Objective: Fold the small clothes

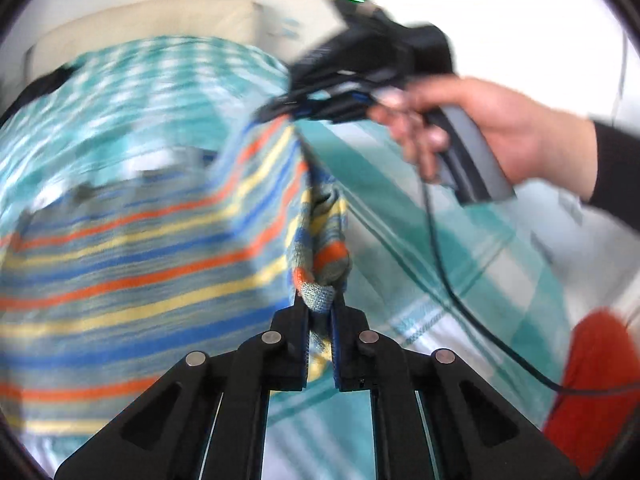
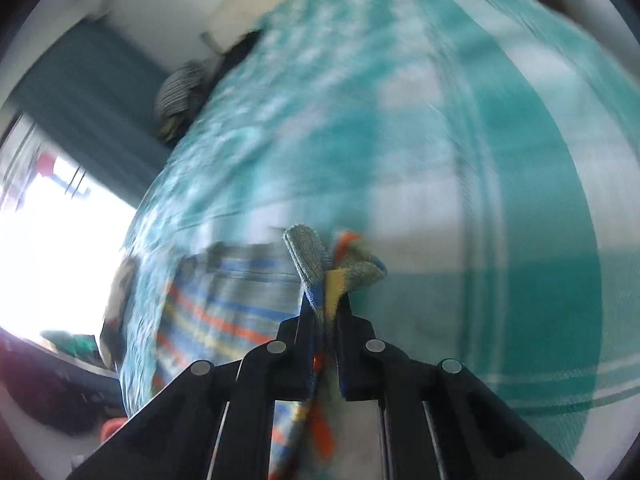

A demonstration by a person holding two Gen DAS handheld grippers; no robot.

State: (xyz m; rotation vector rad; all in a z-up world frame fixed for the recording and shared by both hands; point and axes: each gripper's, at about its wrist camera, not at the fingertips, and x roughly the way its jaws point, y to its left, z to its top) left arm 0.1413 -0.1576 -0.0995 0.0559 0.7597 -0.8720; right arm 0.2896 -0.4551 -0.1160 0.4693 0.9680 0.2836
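The striped knit garment [image 1: 160, 248] hangs stretched above the teal checked bedspread [image 1: 420, 216], pinched at 2 edges. The left gripper [image 1: 320, 300] is clamped on one bunched grey-trimmed corner; the right gripper [image 2: 324, 300], in a person's hand [image 1: 492, 128], grips another. Motion blur leaves the garment's type unclear.

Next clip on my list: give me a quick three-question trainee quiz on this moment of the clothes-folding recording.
1. True or false: both grippers are empty.
2. The left gripper pinches which thing? A) teal checked sheet B) striped knit garment C) black cable
3. Fill in: beyond the garment, a bare ____ grips the right gripper.

Key: 1 false, each is shut on the striped knit garment; 2 B; 3 hand.
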